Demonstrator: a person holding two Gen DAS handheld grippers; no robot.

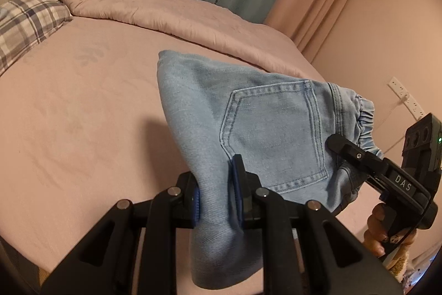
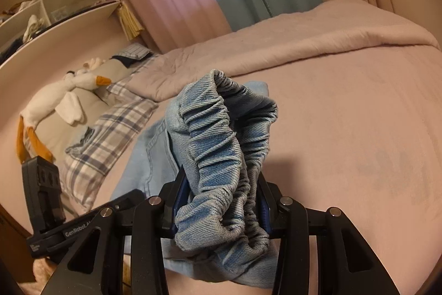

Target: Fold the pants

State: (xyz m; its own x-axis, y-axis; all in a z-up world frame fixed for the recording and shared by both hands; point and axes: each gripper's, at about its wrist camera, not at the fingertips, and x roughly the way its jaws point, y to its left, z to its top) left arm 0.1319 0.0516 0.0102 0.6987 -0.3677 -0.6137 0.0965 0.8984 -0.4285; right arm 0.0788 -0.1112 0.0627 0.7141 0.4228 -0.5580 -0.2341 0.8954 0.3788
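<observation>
A pink bed (image 1: 83, 107) lies under the jeans (image 1: 257, 123), held above it. The left claw (image 1: 218, 201) pinches folded denim; only the right view shows the right claw (image 2: 221, 209) clamping the gathered waistband (image 2: 221, 145). The legs are hidden.

**Folded jeans held above the bed**

Light-blue denim pants (image 1: 248, 129), folded into a compact bundle, hang lifted over the pink bed sheet (image 1: 83, 115). Back pocket (image 1: 276, 134) faces up; the gathered elastic waistband (image 2: 221, 156) bunches at one end.
</observation>
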